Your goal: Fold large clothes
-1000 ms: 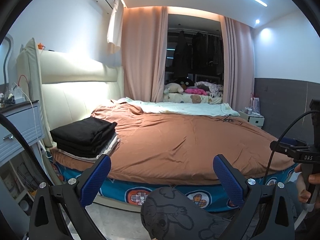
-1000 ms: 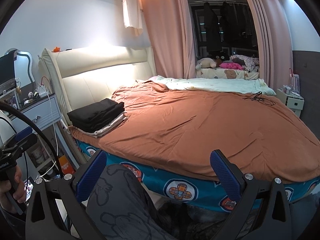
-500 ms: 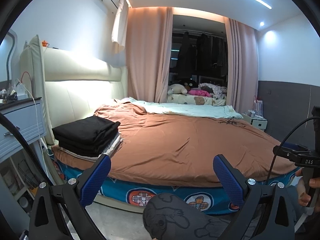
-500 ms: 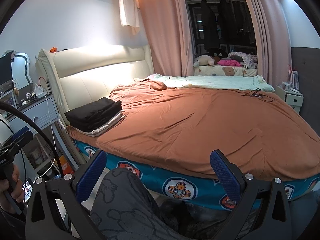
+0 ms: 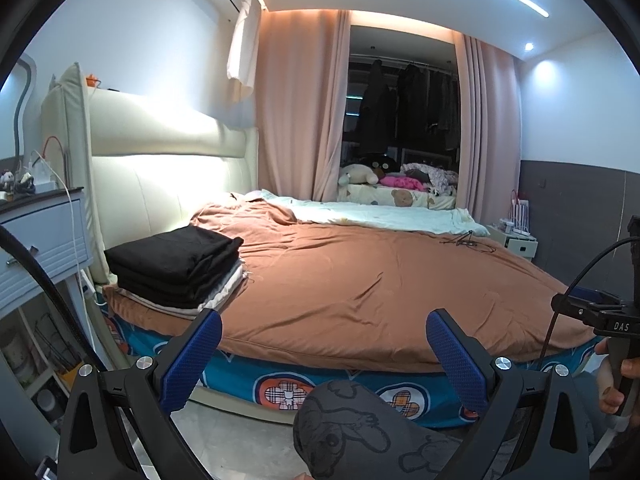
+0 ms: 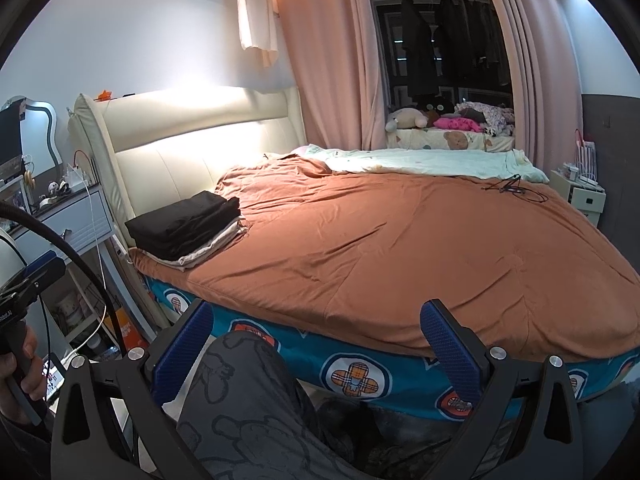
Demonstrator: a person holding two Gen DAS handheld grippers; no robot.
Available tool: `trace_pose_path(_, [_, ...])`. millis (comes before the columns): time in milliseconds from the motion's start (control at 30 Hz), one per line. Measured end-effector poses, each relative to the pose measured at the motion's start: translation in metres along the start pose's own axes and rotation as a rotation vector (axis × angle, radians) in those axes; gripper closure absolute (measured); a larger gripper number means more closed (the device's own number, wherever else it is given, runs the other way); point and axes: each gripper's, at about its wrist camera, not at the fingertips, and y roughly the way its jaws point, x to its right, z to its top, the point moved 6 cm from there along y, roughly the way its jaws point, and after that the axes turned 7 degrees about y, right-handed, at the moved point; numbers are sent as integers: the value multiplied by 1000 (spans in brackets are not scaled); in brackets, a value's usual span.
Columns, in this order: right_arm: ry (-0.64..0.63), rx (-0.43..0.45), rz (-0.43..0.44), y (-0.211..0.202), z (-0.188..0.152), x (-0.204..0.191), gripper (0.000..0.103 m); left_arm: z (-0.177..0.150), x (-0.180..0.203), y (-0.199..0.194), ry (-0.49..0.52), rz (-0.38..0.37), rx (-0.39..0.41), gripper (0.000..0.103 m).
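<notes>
A stack of folded black clothes point(image 5: 176, 266) point(image 6: 186, 226) rests on a pale folded layer at the bed's near left corner, by the headboard. The orange-brown bedspread point(image 5: 380, 280) point(image 6: 400, 240) covers the bed. My left gripper point(image 5: 324, 340) is open with nothing between its blue pads, held in front of the bed's edge. My right gripper point(image 6: 316, 332) is open and empty too, also short of the bed. A knee in dark patterned trousers point(image 5: 360, 424) point(image 6: 248, 400) sits below both grippers.
A nightstand point(image 5: 40, 236) point(image 6: 68, 216) with cables stands left of the cream headboard point(image 5: 160, 168). A pale green blanket point(image 5: 380, 216) lies at the far side. A cable point(image 6: 508, 188) rests on the spread. Another bedside cabinet point(image 5: 516, 240) is at the right.
Both grippers rose a little and tilted, so the bed sits lower in both views. Both stay open. Nothing on the bed moved.
</notes>
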Motion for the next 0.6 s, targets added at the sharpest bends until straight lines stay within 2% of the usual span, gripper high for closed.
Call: trace_pose_path(600, [26, -1, -18, -11, 2, 16, 0, 3, 3, -7, 23, -8, 10, 0])
